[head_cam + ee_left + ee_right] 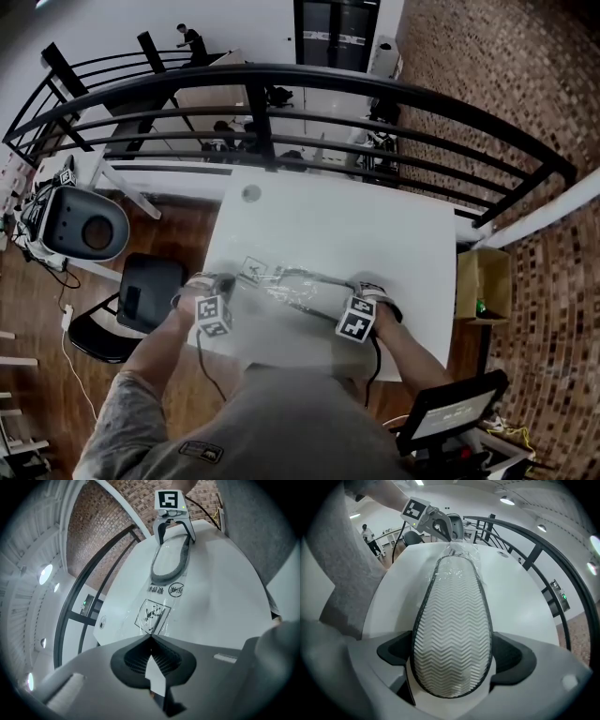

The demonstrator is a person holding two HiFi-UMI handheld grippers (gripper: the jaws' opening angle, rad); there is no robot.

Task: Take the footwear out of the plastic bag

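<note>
Where the slipper (452,634) lies: on the smooth white surface (375,234), its oval, pale, zigzag-ribbed sole up, with a dark rim.
Plastic bag (157,611): clear crinkled film with printed warning signs, over the slipper's far end.
Left claw (150,638): pinched shut on the bag's printed end.
Right claw (452,654): wide, pads against the slipper's near end.

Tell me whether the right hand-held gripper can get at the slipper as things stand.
Probably yes. The right hand-held gripper has its jaws either side of the slipper, nothing visible between. The plastic bag, pinched by the left hand-held gripper, shows only over the slipper's far end.
</note>
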